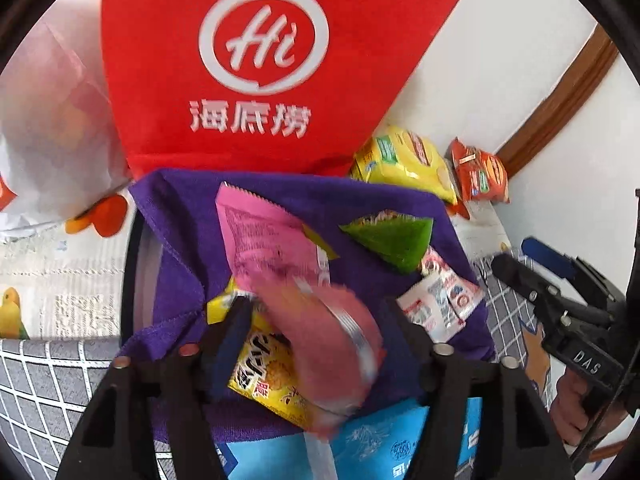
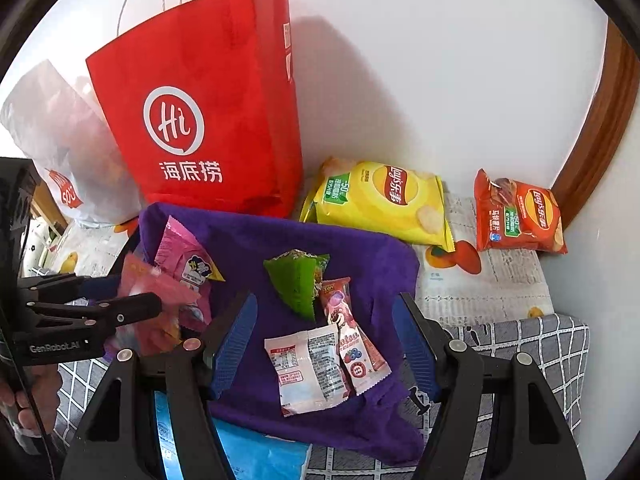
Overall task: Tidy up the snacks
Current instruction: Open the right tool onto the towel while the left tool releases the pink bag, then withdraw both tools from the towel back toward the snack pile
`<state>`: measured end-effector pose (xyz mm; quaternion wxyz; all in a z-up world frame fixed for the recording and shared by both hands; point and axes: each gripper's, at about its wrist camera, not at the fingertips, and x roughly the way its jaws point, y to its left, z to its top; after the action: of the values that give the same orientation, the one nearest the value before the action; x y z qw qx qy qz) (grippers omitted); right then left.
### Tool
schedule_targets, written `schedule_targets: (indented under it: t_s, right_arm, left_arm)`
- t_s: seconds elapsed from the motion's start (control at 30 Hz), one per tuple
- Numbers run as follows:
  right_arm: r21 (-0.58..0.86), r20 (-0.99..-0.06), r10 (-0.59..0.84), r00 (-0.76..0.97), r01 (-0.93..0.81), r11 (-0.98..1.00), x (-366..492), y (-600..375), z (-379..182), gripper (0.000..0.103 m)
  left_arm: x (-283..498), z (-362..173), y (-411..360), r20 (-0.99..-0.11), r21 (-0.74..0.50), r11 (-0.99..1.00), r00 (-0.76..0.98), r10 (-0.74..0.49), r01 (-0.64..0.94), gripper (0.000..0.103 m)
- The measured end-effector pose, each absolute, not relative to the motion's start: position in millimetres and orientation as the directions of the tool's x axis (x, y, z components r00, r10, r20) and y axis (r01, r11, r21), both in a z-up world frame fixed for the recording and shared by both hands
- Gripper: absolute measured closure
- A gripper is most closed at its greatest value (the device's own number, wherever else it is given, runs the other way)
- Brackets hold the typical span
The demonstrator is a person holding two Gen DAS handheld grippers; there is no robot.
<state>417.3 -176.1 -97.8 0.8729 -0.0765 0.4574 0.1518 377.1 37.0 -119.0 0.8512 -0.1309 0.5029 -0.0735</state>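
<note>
A purple cloth [image 1: 360, 208] [image 2: 248, 240] lines a bin that holds small snacks. My left gripper [image 1: 320, 332] hangs open over its left side. A blurred pink packet [image 1: 320, 320] [image 2: 152, 312] lies between the spread fingers, touching neither pad, above a yellow packet [image 1: 264, 376] and another pink packet [image 1: 264, 236]. My right gripper [image 2: 326, 304] is open above a white packet [image 2: 308, 364], a pink bar [image 2: 352, 340] and a green triangular packet [image 2: 296, 280], holding nothing.
A red paper bag [image 2: 200, 120] and a white plastic bag [image 2: 60, 140] stand behind the bin by the wall. A yellow Lay's bag [image 2: 384, 200] and a red Lay's bag [image 2: 516, 216] lie at the back right. A blue pack [image 2: 260, 456] sits in front.
</note>
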Motion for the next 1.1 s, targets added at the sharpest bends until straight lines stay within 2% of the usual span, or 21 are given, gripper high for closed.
schedule_targets:
  t_s: [0.1, 0.6, 0.97, 1.1]
  right_arm:
    - [0.004, -0.82, 0.196, 0.538, -0.337, 0.942, 416.6, -175.7, -97.0, 0.033]
    - [0.022, -0.793, 0.235, 0.562, -0.359, 0.933, 406.7, -165.4, -86.5, 0.033]
    - [-0.043, -0.753, 0.185, 0.632, -0.327, 0.944, 385.4, -162.5, -73.9, 0.033]
    - [-0.019, -0.744, 0.195, 0.639, -0.312, 0.95, 368.3, -172.2, -65.7, 0.033]
  left_arm:
    - [375.4, -111.9, 37.6, -0.825, -0.282, 0.959, 0.513, -0.24, -0.005, 0.029]
    - [364.7, -90.4, 49.9, -0.802, -0.28, 0.96, 0.552, -0.227, -0.012, 0.029]
    - [350.0, -67.1, 51.0, -0.758, -0.266, 0.964, 0.611, -0.226, 0.027, 0.029]
    - [342.9, -58.7, 46.5, -0.744, -0.257, 0.965, 0.628, -0.23, 0.049, 0.029]
